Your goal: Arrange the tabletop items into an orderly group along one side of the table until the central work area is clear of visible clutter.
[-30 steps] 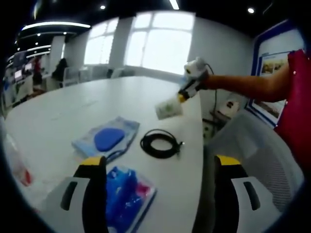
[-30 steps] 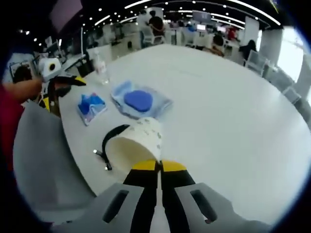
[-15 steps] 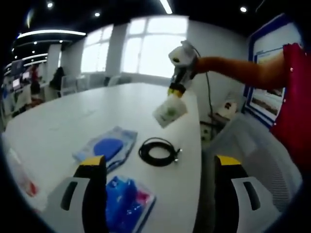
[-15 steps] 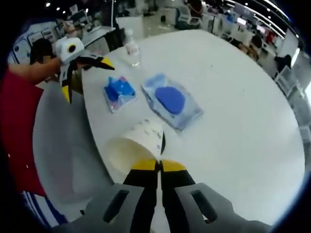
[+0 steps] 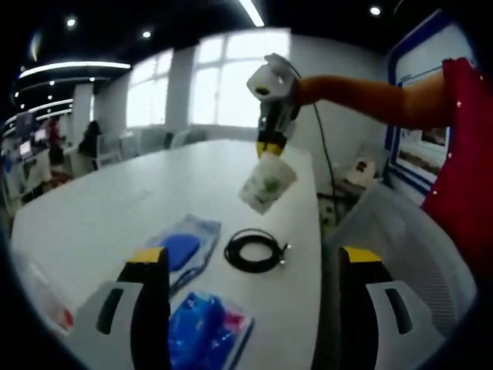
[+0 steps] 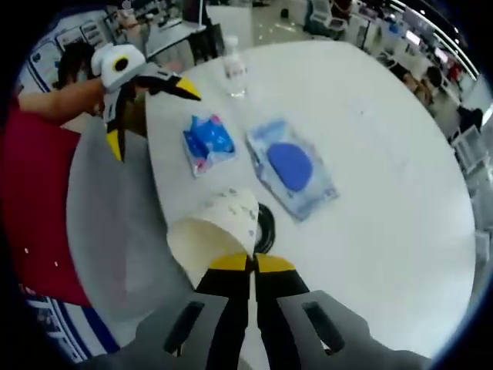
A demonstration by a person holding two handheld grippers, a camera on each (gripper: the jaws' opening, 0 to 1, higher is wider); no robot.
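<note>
We see our left gripper at the bottom of the left gripper view: two pale grey jaws with black inner faces and yellow tips. Our right gripper, bottom centre of its own view, has the same grey, black and yellow build. A red short sleeve fills the right edge.

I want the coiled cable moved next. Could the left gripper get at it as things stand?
Probably yes. The left gripper is open and holds nothing, and the black cable coil lies bare on the table ahead of its fingers. The paper cup hangs above it in the right gripper.
</note>
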